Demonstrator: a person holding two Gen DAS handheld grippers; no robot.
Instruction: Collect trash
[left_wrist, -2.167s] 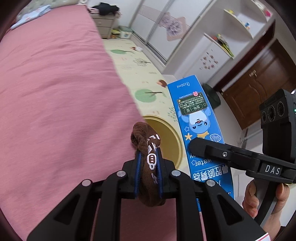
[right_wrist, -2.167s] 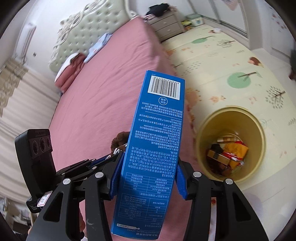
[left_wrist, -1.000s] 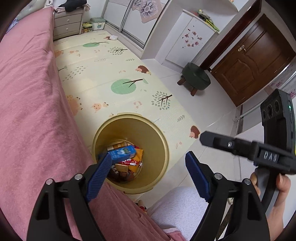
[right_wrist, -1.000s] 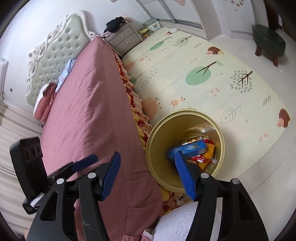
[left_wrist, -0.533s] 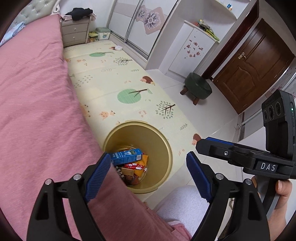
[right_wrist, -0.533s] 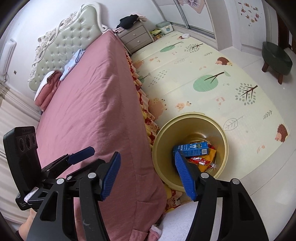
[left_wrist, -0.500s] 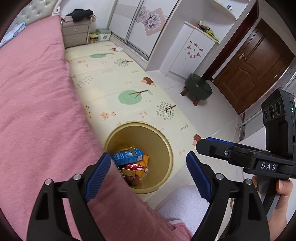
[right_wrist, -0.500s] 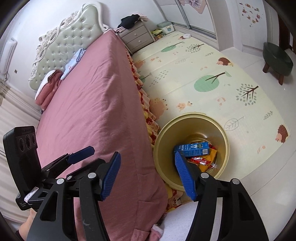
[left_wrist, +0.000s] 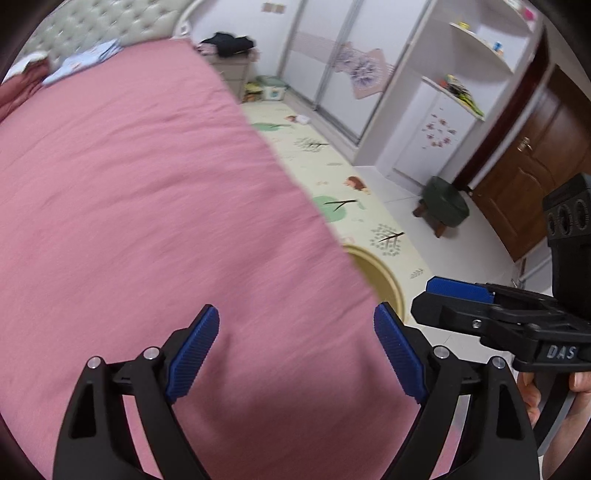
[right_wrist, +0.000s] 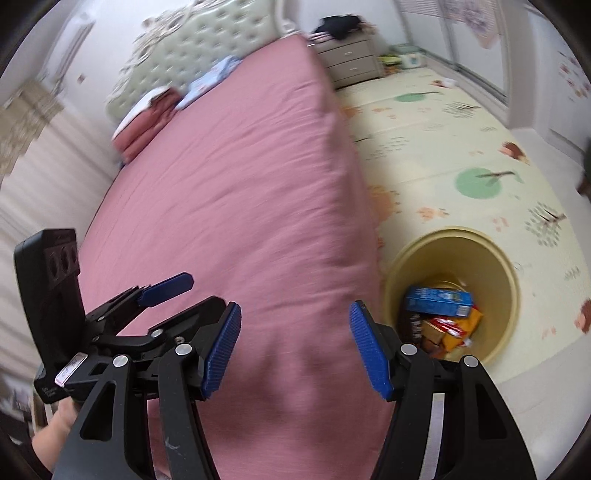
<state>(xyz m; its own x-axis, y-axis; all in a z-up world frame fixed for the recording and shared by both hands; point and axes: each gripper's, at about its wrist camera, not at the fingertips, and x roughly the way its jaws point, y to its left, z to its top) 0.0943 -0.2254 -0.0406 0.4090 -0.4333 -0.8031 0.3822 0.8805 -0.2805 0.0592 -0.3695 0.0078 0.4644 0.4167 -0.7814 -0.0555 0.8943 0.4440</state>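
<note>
A yellow trash bin (right_wrist: 506, 280) stands on the floor beside the pink bed (right_wrist: 236, 206). In it lie a blue carton (right_wrist: 437, 301) and several red and orange wrappers (right_wrist: 452, 328). In the left wrist view only the bin's rim (left_wrist: 384, 275) shows past the bed edge. My left gripper (left_wrist: 295, 354) is open and empty above the pink bed cover (left_wrist: 147, 221). My right gripper (right_wrist: 295, 347) is open and empty above the bed's corner, left of the bin. Each gripper shows in the other's view, the right (left_wrist: 458, 291) and the left (right_wrist: 166, 286).
A patterned cream play mat (right_wrist: 461, 122) covers the floor. A dark green stool (left_wrist: 445, 203) stands near the brown door (left_wrist: 535, 162). A bedside drawer unit (right_wrist: 351, 61) and folded clothes (right_wrist: 147, 118) are at the head of the bed.
Both grippers have swung left, away from the bin and over the bed. Earlier they dropped a brown cloth item and the blue carton; the carton lies in the bin.
</note>
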